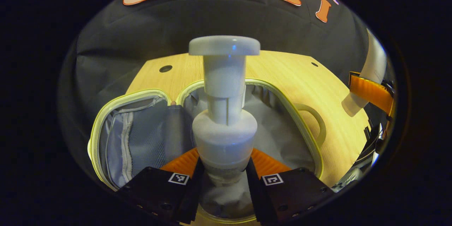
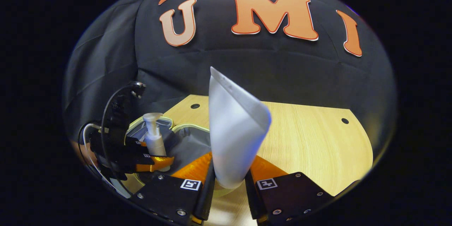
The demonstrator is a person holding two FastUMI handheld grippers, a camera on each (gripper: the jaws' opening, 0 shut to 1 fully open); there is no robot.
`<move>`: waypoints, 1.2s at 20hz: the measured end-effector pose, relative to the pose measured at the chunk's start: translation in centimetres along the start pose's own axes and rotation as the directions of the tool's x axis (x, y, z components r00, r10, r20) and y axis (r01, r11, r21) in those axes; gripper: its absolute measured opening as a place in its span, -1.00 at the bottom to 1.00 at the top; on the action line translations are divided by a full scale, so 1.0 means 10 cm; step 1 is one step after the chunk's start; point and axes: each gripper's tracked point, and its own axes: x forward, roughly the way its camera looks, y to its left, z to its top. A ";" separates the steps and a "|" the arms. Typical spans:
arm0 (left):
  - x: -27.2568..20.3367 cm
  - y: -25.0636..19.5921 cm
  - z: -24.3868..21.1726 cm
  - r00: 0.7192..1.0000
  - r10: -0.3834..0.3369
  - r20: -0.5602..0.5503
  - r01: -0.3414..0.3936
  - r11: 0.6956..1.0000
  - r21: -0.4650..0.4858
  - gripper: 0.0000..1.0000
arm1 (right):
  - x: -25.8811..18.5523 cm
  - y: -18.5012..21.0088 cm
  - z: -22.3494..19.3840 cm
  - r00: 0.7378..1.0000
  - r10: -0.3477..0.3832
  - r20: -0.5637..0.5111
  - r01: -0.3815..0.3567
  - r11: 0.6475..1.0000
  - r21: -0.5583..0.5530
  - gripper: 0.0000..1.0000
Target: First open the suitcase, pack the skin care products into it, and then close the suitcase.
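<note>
In the left gripper view my left gripper (image 1: 224,169) is shut on a white pump bottle (image 1: 224,113), held upright above the open suitcase (image 1: 300,123), whose pale green rim frames a grey lining and a mesh lid pocket (image 1: 134,141). The other gripper with a white tube (image 1: 367,77) shows at the right edge. In the right gripper view my right gripper (image 2: 229,180) is shut on a white squeeze tube (image 2: 233,130), crimped end up. To its left the left gripper (image 2: 141,162) holds the pump bottle (image 2: 154,137) over the suitcase (image 2: 183,137).
The suitcase lies on a light wooden table (image 2: 310,141) with small dark holes near its far corners. Bare tabletop stretches to the right of the suitcase. The booth's black cloth wall rises right behind the table.
</note>
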 end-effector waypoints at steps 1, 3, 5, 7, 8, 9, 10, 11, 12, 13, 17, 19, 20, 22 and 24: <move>0.04 0.00 0.00 1.000 -0.010 -0.019 0.010 1.000 0.001 0.20 | -0.01 0.03 -0.01 1.000 -0.007 -0.002 0.007 1.000 0.009 -0.14; 0.13 -0.03 -0.01 0.998 -0.024 -0.063 0.024 1.000 -0.007 0.20 | -0.03 0.09 -0.04 1.000 -0.010 -0.011 0.011 1.000 0.025 -0.14; 0.17 -0.08 -0.03 0.994 -0.034 -0.101 0.032 0.999 -0.020 0.20 | -0.05 0.14 -0.06 1.000 -0.012 -0.020 0.013 0.999 0.030 -0.14; 0.22 -0.12 -0.04 0.991 -0.033 -0.130 0.031 0.999 -0.020 0.20 | -0.07 0.18 -0.07 1.000 -0.006 -0.027 0.007 0.999 0.035 -0.14; 0.25 -0.13 -0.06 0.988 -0.025 -0.153 0.022 0.999 -0.024 0.20 | -0.06 0.18 -0.07 0.999 -0.001 -0.032 0.003 0.999 0.038 -0.14; 0.29 -0.12 -0.09 0.986 -0.016 -0.164 0.012 1.000 -0.027 0.20 | -0.07 0.20 -0.08 0.999 0.009 -0.036 -0.007 0.999 0.041 -0.13; 0.31 -0.11 -0.07 0.987 -0.007 -0.161 0.003 1.000 -0.028 0.20 | -0.07 0.20 -0.08 0.999 0.015 -0.036 -0.013 0.999 0.041 -0.14; 0.32 -0.10 -0.07 0.985 0.007 -0.171 -0.012 0.999 -0.030 0.20 | -0.07 0.21 -0.08 0.999 0.031 -0.040 -0.029 0.999 0.041 -0.14; 0.33 -0.10 -0.05 0.983 0.028 -0.182 -0.034 0.999 -0.025 0.20 | -0.05 0.20 -0.09 0.998 0.040 -0.044 -0.038 0.999 0.039 -0.14; 0.35 -0.08 -0.07 0.980 0.051 -0.194 -0.058 0.998 -0.029 0.20 | -0.04 0.21 -0.11 0.997 0.059 -0.052 -0.057 0.998 0.039 -0.14; 0.49 -0.05 -0.15 0.958 0.127 -0.255 -0.149 0.986 -0.069 0.20 | 0.06 0.16 -0.15 0.991 0.107 -0.086 -0.102 0.993 0.051 -0.14; 0.49 -0.06 -0.13 0.954 0.154 -0.258 -0.177 0.982 -0.068 0.19 | 0.12 0.18 -0.18 0.984 0.143 -0.103 -0.137 0.988 0.064 -0.14; 0.46 -0.02 -0.13 0.947 0.178 -0.267 -0.202 0.977 -0.066 0.26 | 0.15 0.20 -0.20 0.979 0.168 -0.115 -0.161 0.985 0.070 -0.14; 0.40 0.00 -0.10 0.946 0.200 -0.257 -0.228 0.970 -0.083 0.31 | 0.19 0.21 -0.23 0.971 0.196 -0.137 -0.188 0.979 0.075 -0.14; 0.31 -0.02 -0.05 0.953 0.196 -0.231 -0.226 0.968 -0.111 0.34 | 0.24 0.26 -0.27 0.962 0.225 -0.155 -0.213 0.973 0.090 -0.14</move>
